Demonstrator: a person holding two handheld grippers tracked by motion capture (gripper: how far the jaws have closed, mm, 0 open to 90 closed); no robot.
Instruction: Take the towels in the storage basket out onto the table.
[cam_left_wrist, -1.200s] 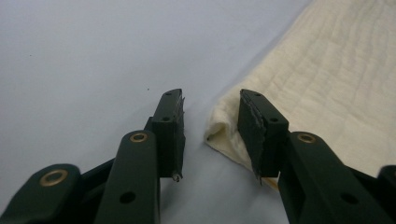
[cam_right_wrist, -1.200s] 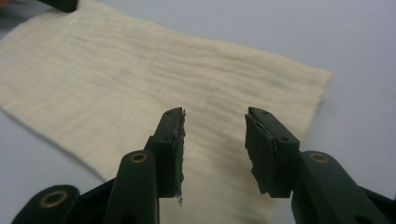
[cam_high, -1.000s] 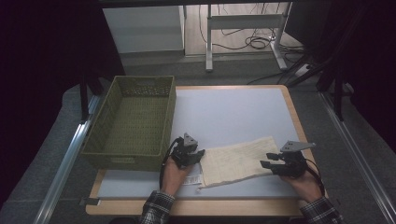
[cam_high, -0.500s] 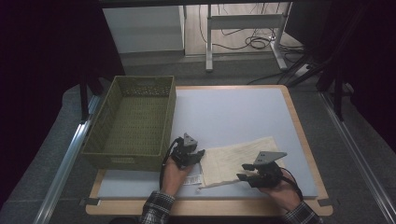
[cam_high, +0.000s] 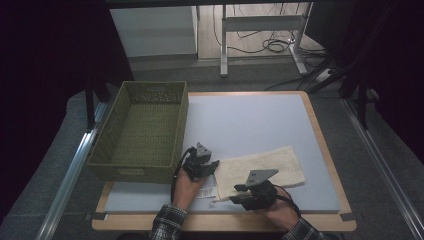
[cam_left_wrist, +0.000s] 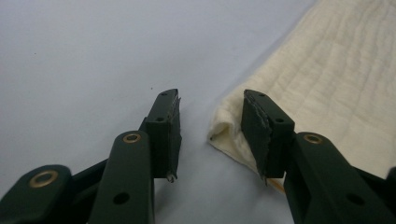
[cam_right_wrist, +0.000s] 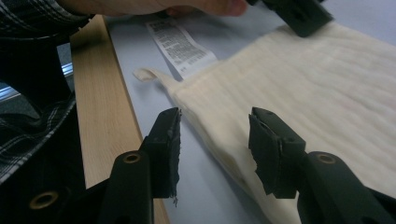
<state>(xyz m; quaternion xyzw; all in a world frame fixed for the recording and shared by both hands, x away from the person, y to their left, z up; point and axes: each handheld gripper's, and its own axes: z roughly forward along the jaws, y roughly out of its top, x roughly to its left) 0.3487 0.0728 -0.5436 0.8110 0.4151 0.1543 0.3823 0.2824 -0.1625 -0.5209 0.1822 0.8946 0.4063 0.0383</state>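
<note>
A cream quilted cloth (cam_high: 262, 166) lies flat near the front of the table. Its white care label (cam_right_wrist: 180, 46) and a small loop (cam_right_wrist: 147, 74) stick out at the near left corner. My left gripper (cam_high: 214, 169) rests at the cloth's left end, open. In the left gripper view the folded corner (cam_left_wrist: 224, 130) lies in the gap (cam_left_wrist: 210, 114) beside the right jaw, and the left jaw stands clear of it. My right gripper (cam_high: 234, 194) is open at the cloth's front edge. That edge (cam_right_wrist: 210, 135) runs between its jaws (cam_right_wrist: 215, 133), unpressed.
A green woven basket (cam_high: 142, 130) stands at the left of the pale table mat (cam_high: 250, 117), just behind my left hand. The wooden table rim (cam_right_wrist: 105, 107) runs close to my right gripper's left jaw. A plaid sleeve (cam_high: 167, 222) comes in at the bottom.
My right gripper has slid left along the cloth's front edge, from the right end to near the label corner. The left gripper and the cloth have stayed put.
</note>
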